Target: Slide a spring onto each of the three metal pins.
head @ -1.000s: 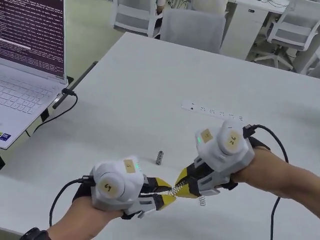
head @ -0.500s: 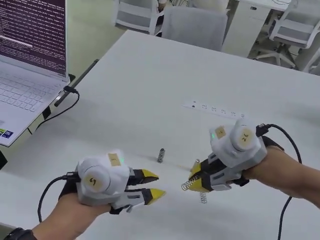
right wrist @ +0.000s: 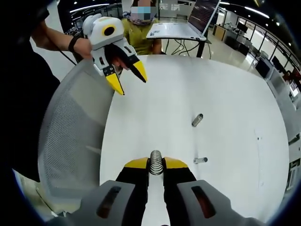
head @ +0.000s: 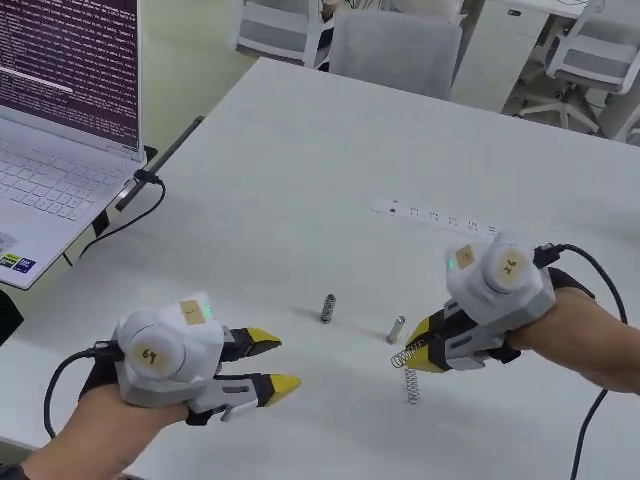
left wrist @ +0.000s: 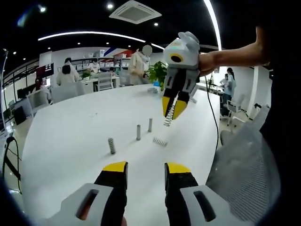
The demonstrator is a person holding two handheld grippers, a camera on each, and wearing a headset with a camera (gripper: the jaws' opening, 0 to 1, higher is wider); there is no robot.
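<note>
My right gripper [head: 420, 352] is shut on a small spring [head: 404, 356] held just above the white table [head: 300, 170]; its own view shows the spring [right wrist: 156, 162] pinched between the yellow tips. My left gripper [head: 278, 363] hovers open and holds nothing, well left of the right one. Between them stands a short pin with a spring on it [head: 327, 308], and a bare metal pin [head: 396, 329] stands close to the right gripper. A loose spring [head: 411, 385] lies on the table below that gripper. The left gripper view shows the spring-covered pin [left wrist: 111, 145], two bare pins [left wrist: 138, 132] [left wrist: 150, 125] and the loose spring [left wrist: 160, 141].
An open laptop [head: 60, 120] sits at the table's left edge, and its black cable [head: 130, 205] trails onto the table. A white power strip [head: 435, 215] lies beyond the pins. Office chairs [head: 390, 50] stand behind the far edge.
The grippers have drawn apart: the left one moved left and down away from the spring, the right one moved right with the spring still in its tips. The camera shifted too.
</note>
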